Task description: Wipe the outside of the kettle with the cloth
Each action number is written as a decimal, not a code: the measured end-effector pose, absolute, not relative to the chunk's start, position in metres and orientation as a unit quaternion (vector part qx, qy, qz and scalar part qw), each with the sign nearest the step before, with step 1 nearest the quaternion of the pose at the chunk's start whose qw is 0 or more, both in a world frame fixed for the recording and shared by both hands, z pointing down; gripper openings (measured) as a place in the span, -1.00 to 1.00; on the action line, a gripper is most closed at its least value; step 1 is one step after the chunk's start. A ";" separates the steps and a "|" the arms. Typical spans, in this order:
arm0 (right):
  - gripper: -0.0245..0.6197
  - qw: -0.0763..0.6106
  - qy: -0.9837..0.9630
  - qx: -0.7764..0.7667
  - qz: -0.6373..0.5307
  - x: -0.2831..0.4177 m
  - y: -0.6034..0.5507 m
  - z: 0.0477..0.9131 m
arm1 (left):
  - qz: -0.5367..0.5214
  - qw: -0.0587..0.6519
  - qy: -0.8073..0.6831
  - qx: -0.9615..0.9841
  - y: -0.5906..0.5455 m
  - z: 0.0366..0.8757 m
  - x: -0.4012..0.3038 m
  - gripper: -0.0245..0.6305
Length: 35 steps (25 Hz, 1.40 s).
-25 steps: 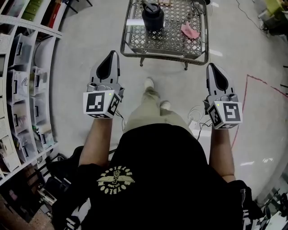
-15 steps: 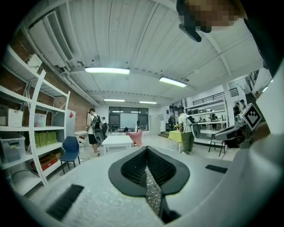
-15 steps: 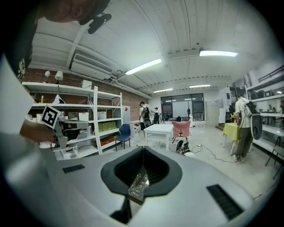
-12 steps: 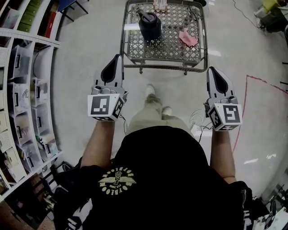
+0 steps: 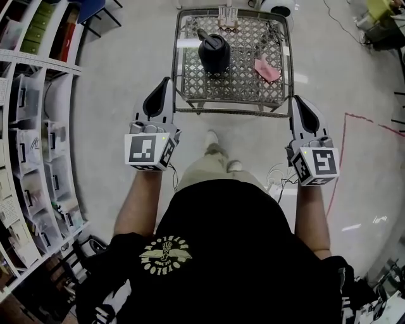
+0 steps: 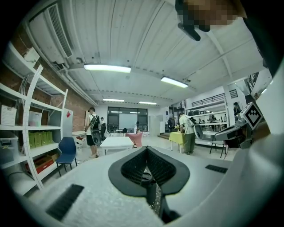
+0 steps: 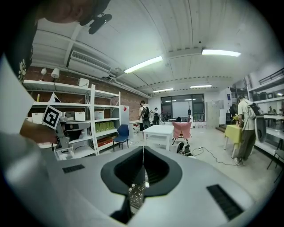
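A black kettle (image 5: 214, 52) stands on the left part of a metal lattice table (image 5: 231, 96) ahead of me in the head view. A pink cloth (image 5: 267, 68) lies on the table's right part, apart from the kettle. My left gripper (image 5: 166, 83) hangs in the air just off the table's near left corner, jaws shut and empty. Level with the near right corner is my right gripper (image 5: 297, 100), also shut with nothing in it. Both gripper views look across the room over shut jaws: left gripper (image 6: 147, 149), right gripper (image 7: 143, 149). Neither shows the kettle or cloth.
White shelving (image 5: 38, 126) with bins runs along the left. A blue chair (image 5: 95, 9) stands at the far left, and a red tape line (image 5: 342, 145) and cables (image 5: 276, 168) lie on the floor at right. People, a white table (image 7: 157, 130) and a pink chair (image 7: 181, 129) stand farther off.
The table with kettle and cloth has drawn nearer in the head view. Both grippers have moved forward, from well short of it to beside its near corners, still shut.
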State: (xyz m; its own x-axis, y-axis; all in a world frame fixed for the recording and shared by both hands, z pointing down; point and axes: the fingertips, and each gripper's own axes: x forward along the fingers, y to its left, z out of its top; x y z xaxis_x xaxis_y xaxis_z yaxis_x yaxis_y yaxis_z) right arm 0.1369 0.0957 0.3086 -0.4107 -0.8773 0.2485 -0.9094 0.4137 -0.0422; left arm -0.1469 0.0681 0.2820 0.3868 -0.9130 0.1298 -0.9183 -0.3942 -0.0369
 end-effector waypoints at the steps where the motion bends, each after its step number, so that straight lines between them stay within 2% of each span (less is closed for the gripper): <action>1: -0.89 0.094 -0.835 0.535 0.085 0.133 0.089 0.308 | 0.064 0.020 -0.549 0.833 0.061 0.281 -0.150 -0.91; 21: -0.89 0.124 -0.795 0.591 0.061 0.103 0.018 0.295 | 0.047 0.015 -0.478 0.877 -0.035 0.290 -0.161 -0.91; 35: -0.89 0.157 -0.777 0.606 0.069 0.107 0.023 0.303 | 0.034 0.034 -0.489 0.871 -0.039 0.302 -0.170 -0.91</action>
State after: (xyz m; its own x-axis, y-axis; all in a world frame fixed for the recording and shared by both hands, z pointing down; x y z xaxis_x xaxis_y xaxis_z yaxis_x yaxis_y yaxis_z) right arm 0.1072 0.0232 0.3030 -0.2170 -0.9197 0.3271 -0.9630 0.2565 0.0822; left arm -0.1699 -0.0391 0.3022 0.5190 -0.8497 0.0924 -0.8543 -0.5191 0.0252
